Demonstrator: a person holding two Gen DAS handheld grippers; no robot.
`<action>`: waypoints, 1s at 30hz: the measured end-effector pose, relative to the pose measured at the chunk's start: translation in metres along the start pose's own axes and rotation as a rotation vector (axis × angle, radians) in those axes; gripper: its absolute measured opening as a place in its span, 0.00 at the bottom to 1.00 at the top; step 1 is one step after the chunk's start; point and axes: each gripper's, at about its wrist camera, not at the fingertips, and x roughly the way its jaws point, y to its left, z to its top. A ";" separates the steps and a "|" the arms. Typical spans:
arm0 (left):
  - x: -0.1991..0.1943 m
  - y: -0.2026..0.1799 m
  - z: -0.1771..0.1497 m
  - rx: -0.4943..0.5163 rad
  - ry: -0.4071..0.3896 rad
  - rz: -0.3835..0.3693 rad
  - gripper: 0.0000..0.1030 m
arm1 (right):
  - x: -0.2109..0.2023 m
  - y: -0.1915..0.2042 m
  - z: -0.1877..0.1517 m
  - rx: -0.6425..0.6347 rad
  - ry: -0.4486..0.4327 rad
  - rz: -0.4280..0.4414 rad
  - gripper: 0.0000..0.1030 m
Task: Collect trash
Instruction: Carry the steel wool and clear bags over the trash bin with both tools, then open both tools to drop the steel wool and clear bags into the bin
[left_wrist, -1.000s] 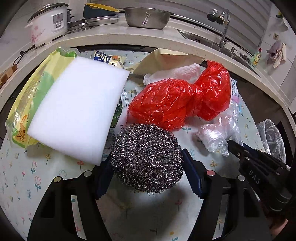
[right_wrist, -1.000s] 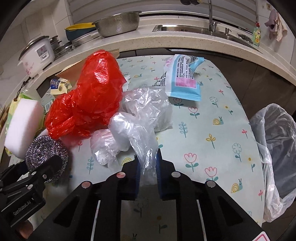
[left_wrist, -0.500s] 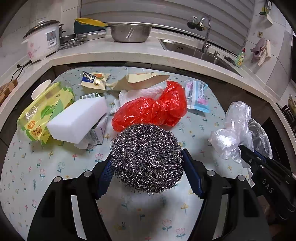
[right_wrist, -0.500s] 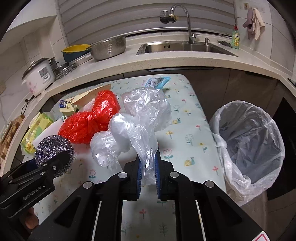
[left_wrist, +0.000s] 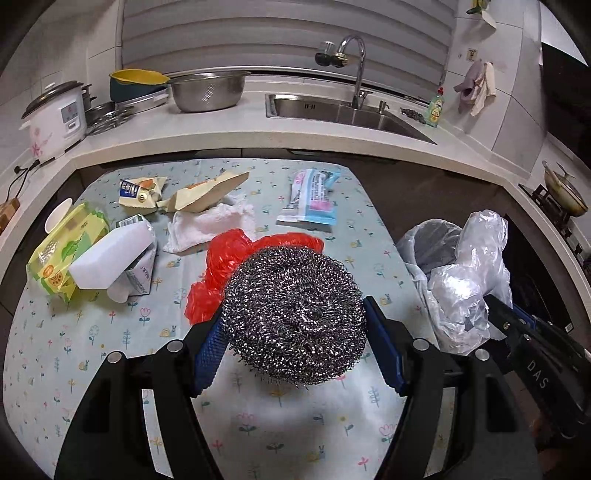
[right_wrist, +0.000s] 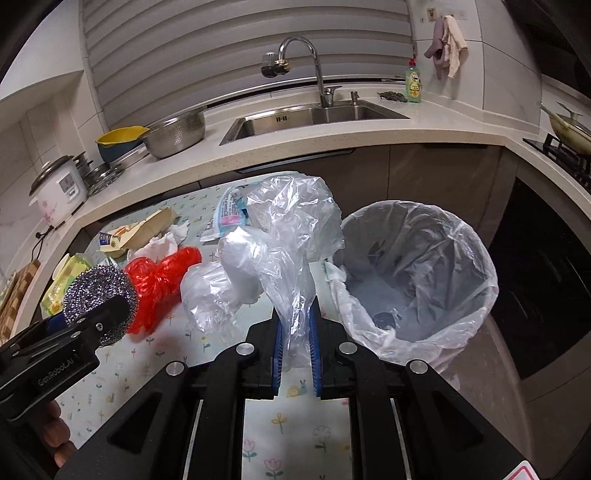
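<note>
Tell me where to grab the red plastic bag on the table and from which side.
Grip the red plastic bag at its narrow twisted waist, coming from above. There the film bunches thin enough for a claw to shut on; the puffed lobes either side would slip. Both claws are full now.

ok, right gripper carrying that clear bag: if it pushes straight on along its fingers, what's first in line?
Probably the lined trash bin: the right gripper, shut on the clear plastic bag, points at the bin's near-left rim just off the table edge. Depth is uncertain.
</note>
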 end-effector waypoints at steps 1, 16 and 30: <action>0.000 -0.006 0.000 0.008 -0.001 -0.006 0.65 | -0.003 -0.006 -0.001 0.007 -0.003 -0.006 0.11; 0.022 -0.097 0.007 0.126 0.006 -0.109 0.65 | -0.001 -0.081 0.000 0.094 -0.006 -0.096 0.11; 0.077 -0.160 0.020 0.229 0.053 -0.207 0.65 | 0.041 -0.134 0.007 0.160 0.034 -0.176 0.16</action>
